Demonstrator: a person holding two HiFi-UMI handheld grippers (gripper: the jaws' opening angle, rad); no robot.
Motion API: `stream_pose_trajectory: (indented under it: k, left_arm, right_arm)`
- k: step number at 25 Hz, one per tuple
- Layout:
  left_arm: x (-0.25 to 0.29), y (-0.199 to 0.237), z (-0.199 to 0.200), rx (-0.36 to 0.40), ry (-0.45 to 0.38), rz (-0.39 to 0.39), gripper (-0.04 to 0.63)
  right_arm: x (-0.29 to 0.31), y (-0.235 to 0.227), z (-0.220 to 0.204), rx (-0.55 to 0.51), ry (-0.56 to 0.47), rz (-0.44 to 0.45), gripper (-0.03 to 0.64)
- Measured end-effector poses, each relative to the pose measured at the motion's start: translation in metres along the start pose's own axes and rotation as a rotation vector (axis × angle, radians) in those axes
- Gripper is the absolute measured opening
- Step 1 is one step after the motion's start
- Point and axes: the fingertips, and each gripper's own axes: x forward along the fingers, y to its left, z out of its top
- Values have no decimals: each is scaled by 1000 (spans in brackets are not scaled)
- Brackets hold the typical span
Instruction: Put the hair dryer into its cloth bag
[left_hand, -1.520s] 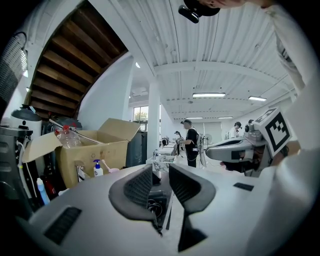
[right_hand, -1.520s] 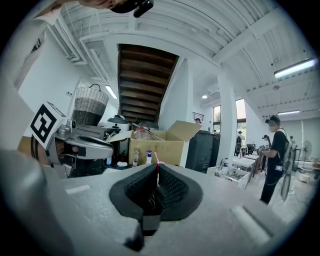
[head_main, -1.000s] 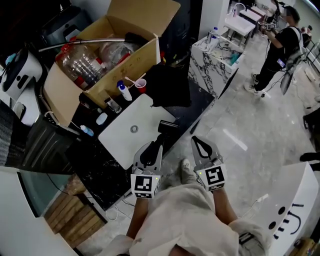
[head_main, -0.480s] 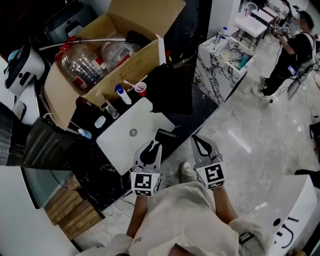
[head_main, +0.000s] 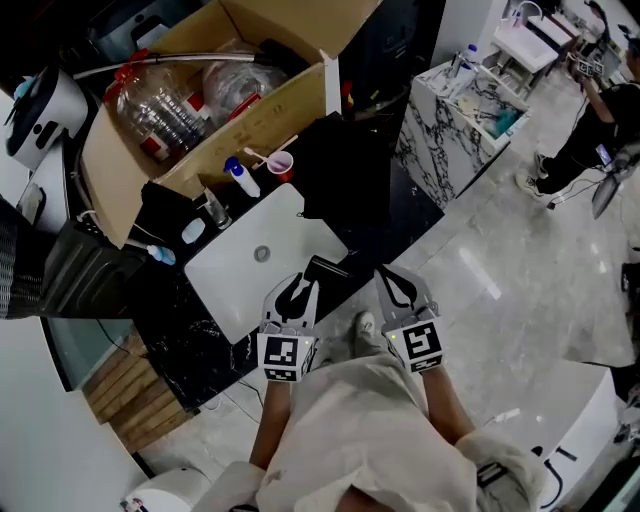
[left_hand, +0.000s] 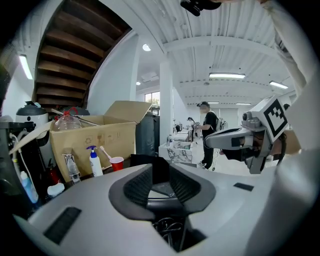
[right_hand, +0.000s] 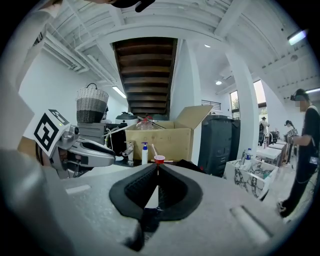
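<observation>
Holding the left gripper (left_hand: 160, 169) out toward the counter, jaws closed down to a thin slit at the tips, nothing gripped. Holding the right gripper (right_hand: 158, 166) beside it and apart from it, jaw tips pressed fully together, likewise empty. Carrying on each a marker cube (head_main: 287, 358), its only print a square black-and-white code. Pointing both toward the near edge of a white slab (head_main: 235, 290) with a small round ring at its middle.

Finding the hair dryer (head_main: 325, 270) just past the left gripper's tips, at the slab's near right edge: black, blocky, touched by neither gripper, finer shape too dark to tell. Finding the cloth bag (head_main: 345, 180) farther back on the dark counter, apart from the dryer: black, limp, slumped in a heap.

Seen beyond the slab: a red cup (right_hand: 159, 159) with a stick in it, and a white pump bottle (right_hand: 144, 152) with a blue head, label too small to read. Behind those, a cardboard box (left_hand: 107, 142), flaps up, faint printed symbols on its side, none legible, with a large clear bottle (head_main: 165, 105) with a red cap inside.
</observation>
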Motion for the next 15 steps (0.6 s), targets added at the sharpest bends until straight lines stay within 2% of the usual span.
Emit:
stream_pose_trajectory:
  k: [8,15]
  left_arm:
    - [11,9,-19,-25,73,29,104]
    - [9,12,-41,-22,163,51,140]
  right_arm:
    - [21,9,-19,34,78,102,5]
    - [32,26,-35,37,127,227,5]
